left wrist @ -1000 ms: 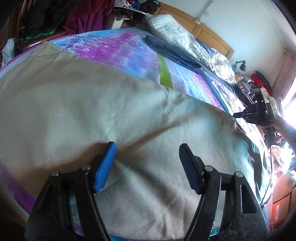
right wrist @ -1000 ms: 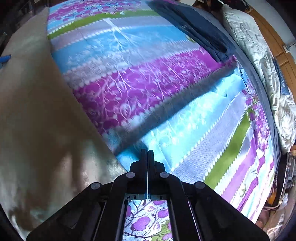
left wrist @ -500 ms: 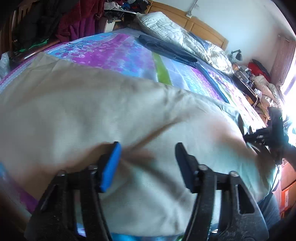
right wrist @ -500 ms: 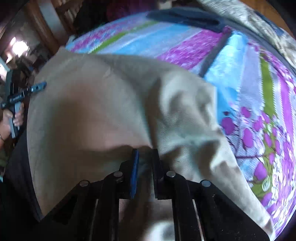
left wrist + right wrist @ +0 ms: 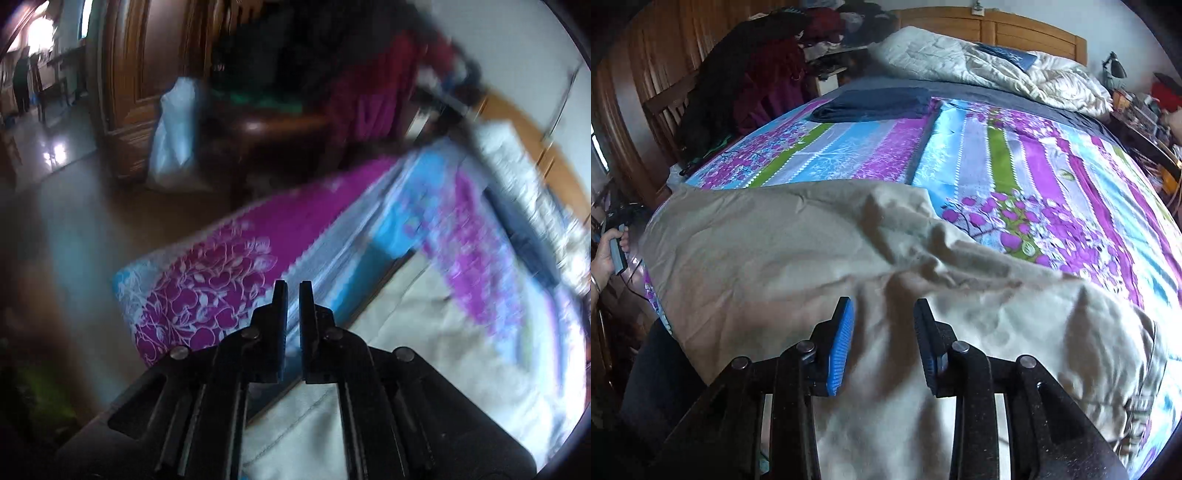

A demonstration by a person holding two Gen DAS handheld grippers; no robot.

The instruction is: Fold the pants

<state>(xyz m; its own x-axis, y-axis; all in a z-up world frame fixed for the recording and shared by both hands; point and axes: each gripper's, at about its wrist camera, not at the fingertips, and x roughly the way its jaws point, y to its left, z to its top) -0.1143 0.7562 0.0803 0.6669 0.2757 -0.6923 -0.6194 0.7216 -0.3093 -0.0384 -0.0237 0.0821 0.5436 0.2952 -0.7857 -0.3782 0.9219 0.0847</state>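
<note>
Beige pants [image 5: 775,258] lie spread over the near part of a striped floral bedspread [image 5: 1034,166], wrinkled toward their right side. My right gripper [image 5: 884,317] hovers open above them, blue pads apart, nothing held. The left wrist view is blurred. There, my left gripper [image 5: 293,291] points at the bed's corner with only a narrow slit between its fingers and no cloth seen between the tips. The pants [image 5: 424,332] lie to its right, their hem running under it. A hand [image 5: 604,254] holds that gripper at the pants' far left edge.
A folded dark blue garment [image 5: 875,105] lies at the far side of the bed, before a white duvet [image 5: 979,62] and wooden headboard. Dark clothes [image 5: 757,81] hang over a chair on the left. A white bag [image 5: 173,129] stands on the floor by a wooden cabinet.
My right gripper has let go of the pants and opened, drawing back over them. My left gripper swung left off the cloth toward the bed's corner and closed.
</note>
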